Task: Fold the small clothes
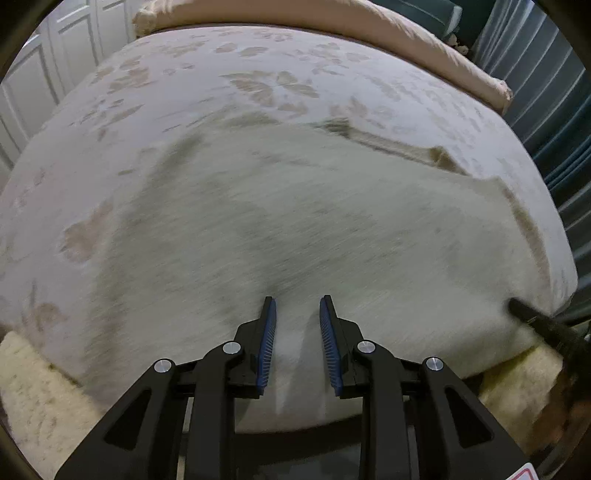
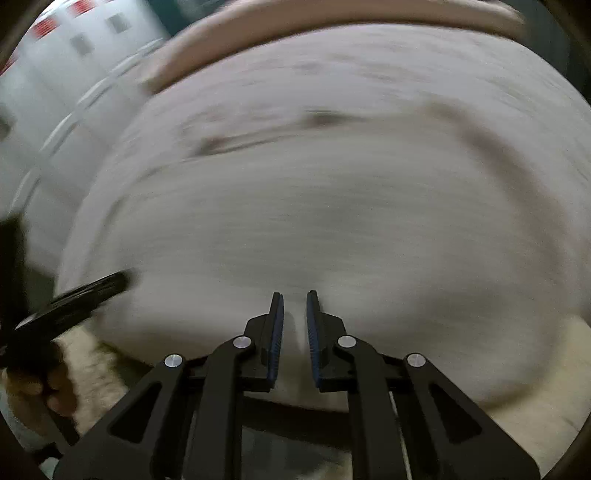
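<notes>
A white, slightly fuzzy garment (image 1: 314, 229) lies spread over the near half of a bed with a floral sheet (image 1: 258, 85). My left gripper (image 1: 297, 301) points down at the garment's near edge. It is open, and cloth shows in the gap without the blue pads pressing on it. My right gripper (image 2: 294, 295) stands at the same near edge further right, its pads close together on a ridge of the white garment (image 2: 332, 221). Each view catches the other gripper at its side: the right gripper (image 1: 517, 306) and the left gripper (image 2: 110, 282). The right wrist view is heavily blurred.
A pink rolled blanket (image 1: 369, 22) lies along the bed's far edge. White cupboard doors (image 1: 55, 55) stand to the left and teal curtains (image 1: 554, 110) to the right. A cream fluffy rug (image 1: 40, 398) lies below the bed's near edge. A hand (image 2: 33, 387) holds the left gripper.
</notes>
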Available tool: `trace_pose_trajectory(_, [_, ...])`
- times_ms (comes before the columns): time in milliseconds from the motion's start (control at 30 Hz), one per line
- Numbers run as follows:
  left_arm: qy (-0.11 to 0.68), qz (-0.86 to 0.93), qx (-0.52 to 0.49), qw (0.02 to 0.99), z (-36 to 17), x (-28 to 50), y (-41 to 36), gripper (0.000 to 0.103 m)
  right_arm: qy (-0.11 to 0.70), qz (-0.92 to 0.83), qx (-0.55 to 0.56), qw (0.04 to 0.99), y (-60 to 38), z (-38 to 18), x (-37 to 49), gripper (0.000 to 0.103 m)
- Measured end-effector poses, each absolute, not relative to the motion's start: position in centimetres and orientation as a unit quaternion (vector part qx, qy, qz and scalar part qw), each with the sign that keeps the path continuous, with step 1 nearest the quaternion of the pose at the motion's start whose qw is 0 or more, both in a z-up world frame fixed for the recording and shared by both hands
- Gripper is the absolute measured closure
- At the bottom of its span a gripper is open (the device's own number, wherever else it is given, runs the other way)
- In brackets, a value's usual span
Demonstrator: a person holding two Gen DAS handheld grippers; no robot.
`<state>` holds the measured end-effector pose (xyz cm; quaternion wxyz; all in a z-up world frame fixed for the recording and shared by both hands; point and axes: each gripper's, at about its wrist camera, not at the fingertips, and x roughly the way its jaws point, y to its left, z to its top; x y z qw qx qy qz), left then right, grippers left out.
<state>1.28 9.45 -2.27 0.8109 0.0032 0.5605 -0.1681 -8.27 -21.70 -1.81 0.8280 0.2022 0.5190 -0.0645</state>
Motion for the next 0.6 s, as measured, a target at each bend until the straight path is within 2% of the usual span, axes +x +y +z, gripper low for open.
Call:
trace_pose_trajectory(100, [0.566, -0.159, 0.0, 0.809, -2.3, 1.0, 10.7, 0.078, 0.528, -0.16, 0.2, 0.81, -26.4, -2.2, -11.0, 0.088])
trace_pose_trajectory(200, [0.563, -0.153, 0.014, 0.812, -2.8, 0.7, 10.3, 0.078, 0.512, -0.171, 0.248, 0.805, -28.7, -1.8, -12.6, 0.09])
trace_pose_trajectory(400, [0.566, -0.131, 0.037, 0.813, -3.2, 0.7, 9.2, 0.076, 0.546, -0.179, 0.203, 0.793, -27.6, -4.4, -10.7, 0.088])
trace_pose_trajectory(600, [0.57, -0.123, 0.038, 0.811, -3.1, 0.8, 9.0, 0.076, 0.518, -0.154, 0.204, 0.816, -24.9, -0.7, -10.0, 0.085])
